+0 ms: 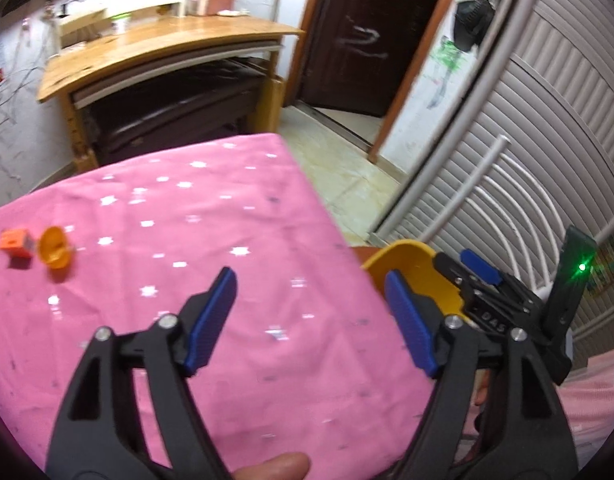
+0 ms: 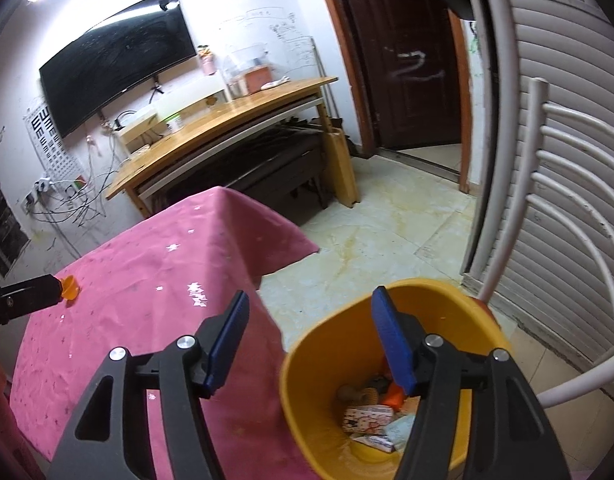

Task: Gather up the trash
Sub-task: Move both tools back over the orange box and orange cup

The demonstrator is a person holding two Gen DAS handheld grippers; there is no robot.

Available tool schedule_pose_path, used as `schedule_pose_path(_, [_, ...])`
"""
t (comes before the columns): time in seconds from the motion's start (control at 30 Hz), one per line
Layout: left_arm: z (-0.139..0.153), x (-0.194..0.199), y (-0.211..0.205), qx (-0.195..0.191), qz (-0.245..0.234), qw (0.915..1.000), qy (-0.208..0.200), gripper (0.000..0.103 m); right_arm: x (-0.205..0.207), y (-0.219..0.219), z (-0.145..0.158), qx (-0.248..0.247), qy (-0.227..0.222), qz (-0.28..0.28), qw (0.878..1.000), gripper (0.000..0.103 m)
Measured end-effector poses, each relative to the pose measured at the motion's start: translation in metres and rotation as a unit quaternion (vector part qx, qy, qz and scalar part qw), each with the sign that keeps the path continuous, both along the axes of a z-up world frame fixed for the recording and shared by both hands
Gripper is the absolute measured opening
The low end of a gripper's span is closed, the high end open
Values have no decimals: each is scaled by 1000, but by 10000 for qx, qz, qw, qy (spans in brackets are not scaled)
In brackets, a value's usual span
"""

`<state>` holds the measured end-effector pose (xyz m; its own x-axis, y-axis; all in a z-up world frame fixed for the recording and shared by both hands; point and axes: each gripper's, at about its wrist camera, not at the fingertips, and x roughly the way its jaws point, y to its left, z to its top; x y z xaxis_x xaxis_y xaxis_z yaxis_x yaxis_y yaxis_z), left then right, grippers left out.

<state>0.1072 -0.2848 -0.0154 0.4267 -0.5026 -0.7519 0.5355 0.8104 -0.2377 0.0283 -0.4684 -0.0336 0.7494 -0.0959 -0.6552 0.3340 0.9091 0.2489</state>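
Far left on the pink-clothed counter [image 1: 235, 216], an orange block [image 1: 16, 243] sits just beside an orange cup-shaped piece [image 1: 55, 249]. The left claw [image 1: 309, 312] hangs wide open over the cloth, gripping nothing. Off the counter's right edge, the right claw [image 2: 311, 338] gapes empty above the yellow bin [image 2: 307, 412], scraps lying inside.
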Motion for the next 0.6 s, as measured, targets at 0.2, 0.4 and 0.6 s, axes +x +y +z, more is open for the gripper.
schedule_pose_path(0.2, [2,15,46,8,446,9990,-76,81,24,29,5,-4,21,371,9993,59])
schedule_pose_path(0.4, [6,25,84,-3,869,9961,-183,85,47,65,14,-81,15,799,9968,60])
schedule_pose_path(0.6, [4,37,123,-64,1211,9925,-157,89,71,111,27,-218,-10,1298,9913,61])
